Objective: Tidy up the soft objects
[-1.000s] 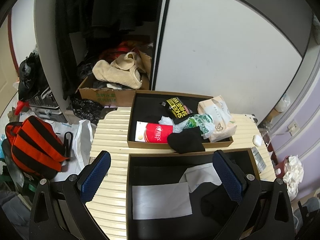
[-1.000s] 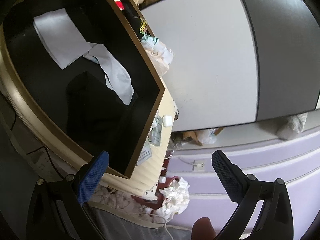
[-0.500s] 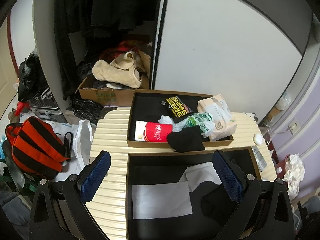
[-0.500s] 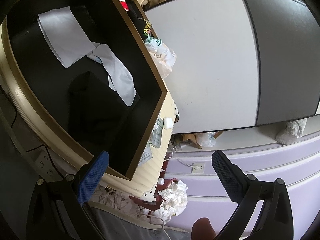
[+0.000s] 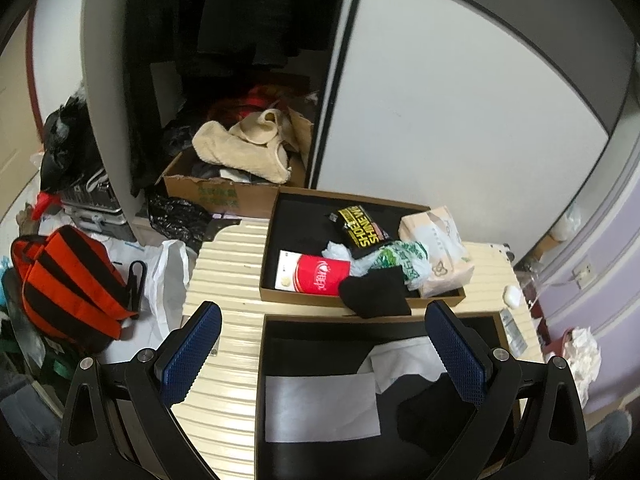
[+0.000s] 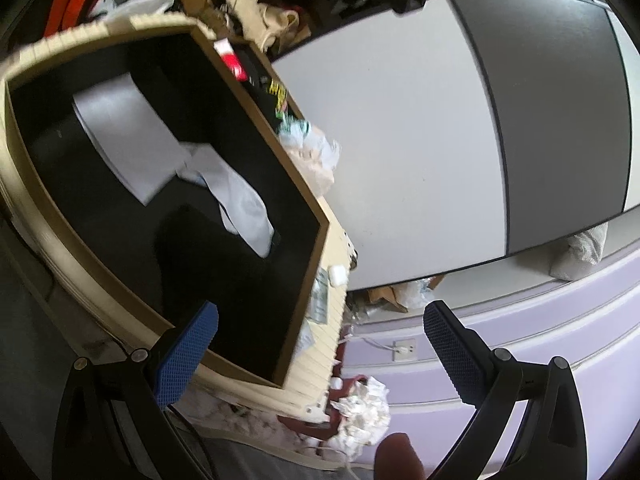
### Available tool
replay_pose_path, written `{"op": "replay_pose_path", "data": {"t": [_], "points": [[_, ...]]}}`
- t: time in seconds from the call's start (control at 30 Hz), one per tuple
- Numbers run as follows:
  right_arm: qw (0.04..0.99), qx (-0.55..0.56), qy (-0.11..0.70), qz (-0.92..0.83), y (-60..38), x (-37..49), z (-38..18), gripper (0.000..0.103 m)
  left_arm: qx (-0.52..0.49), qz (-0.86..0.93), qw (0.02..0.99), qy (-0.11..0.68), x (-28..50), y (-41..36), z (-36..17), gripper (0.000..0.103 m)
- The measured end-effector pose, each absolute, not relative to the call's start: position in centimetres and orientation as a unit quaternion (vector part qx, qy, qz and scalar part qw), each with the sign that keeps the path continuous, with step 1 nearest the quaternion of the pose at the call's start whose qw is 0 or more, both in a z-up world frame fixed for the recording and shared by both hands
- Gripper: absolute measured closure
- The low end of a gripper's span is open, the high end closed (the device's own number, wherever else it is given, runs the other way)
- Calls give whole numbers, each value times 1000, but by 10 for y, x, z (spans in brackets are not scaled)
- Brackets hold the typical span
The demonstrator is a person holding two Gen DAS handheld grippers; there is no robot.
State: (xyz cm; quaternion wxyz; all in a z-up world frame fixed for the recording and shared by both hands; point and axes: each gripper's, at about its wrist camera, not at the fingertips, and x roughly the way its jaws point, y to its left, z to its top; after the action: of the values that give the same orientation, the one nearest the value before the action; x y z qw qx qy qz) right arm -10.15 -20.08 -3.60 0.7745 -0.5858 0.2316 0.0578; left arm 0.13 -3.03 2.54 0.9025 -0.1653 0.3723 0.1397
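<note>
Two black-lined boxes sit on a cream ribbed surface (image 5: 224,264). The far box (image 5: 288,294) holds a red packet (image 5: 320,278), a black and yellow pack (image 5: 360,230), a green-printed bag (image 5: 404,258), a tissue pack (image 5: 436,248) and a black cloth (image 5: 376,296) draped over its front rim. The near box (image 5: 260,360) holds a grey folded cloth (image 5: 320,408), a white cloth (image 5: 404,356) and a dark cloth (image 5: 428,412). My left gripper (image 5: 320,356) hovers open above the near box. My right gripper (image 6: 320,356) hangs open past that box's right corner (image 6: 304,300), holding nothing.
A cardboard box (image 5: 216,194) with beige fleece (image 5: 240,152) sits by the wardrobe. An orange and black bag (image 5: 68,276) lies on the floor at left. A white earbud case (image 5: 512,296) rests at the right edge. Crumpled tissues (image 6: 364,408) lie below, beside lilac furniture (image 6: 520,320).
The right gripper has swung and tilted, so the near box now sits higher and more central in its view, with motion blur. The left view has barely shifted.
</note>
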Motion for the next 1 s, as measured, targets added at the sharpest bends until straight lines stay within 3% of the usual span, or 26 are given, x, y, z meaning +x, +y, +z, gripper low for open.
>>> {"op": "replay_pose_path", "data": {"t": [0.63,1.0], "points": [[771,-620,133,52,-178,-130,-47,1,-182,141,902,366,-1,-28,29,2],[805,-559,194,54,-191,-101,-18,1,-181,141,901,367,-1,-26,28,2]]}}
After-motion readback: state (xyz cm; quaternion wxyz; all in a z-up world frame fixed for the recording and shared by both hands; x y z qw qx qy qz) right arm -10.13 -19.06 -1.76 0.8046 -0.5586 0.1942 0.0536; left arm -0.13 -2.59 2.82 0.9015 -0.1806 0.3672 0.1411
